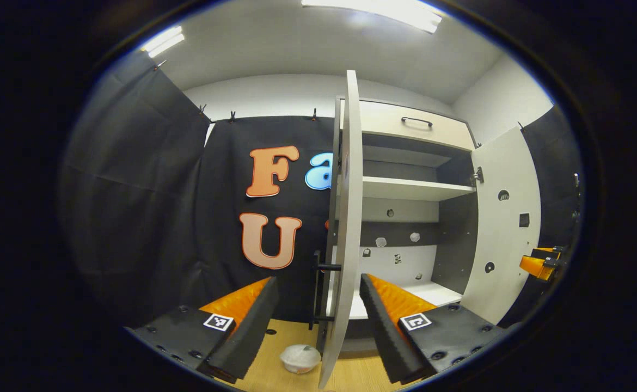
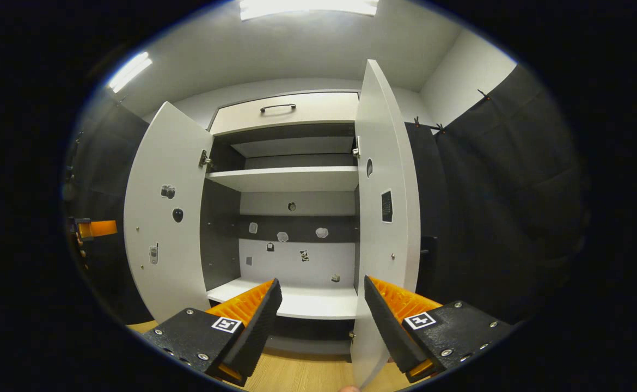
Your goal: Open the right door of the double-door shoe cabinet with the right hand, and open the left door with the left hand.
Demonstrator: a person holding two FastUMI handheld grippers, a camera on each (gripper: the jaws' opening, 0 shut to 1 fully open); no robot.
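Note:
The white shoe cabinet stands with both doors swung out and its shelves showing. In the left gripper view the left door is seen edge-on, with its black handle on the outer face. My left gripper is open, and the door's edge stands between its spread fingers without touching either. In the right gripper view the right door stands open just in front of the right finger. My right gripper is open and holds nothing. The left door is wide open there too.
A top drawer with a black handle is closed. A white round object lies on the wooden floor by the left door's foot. Small stickers dot the cabinet's back wall. The other gripper shows beyond the right door.

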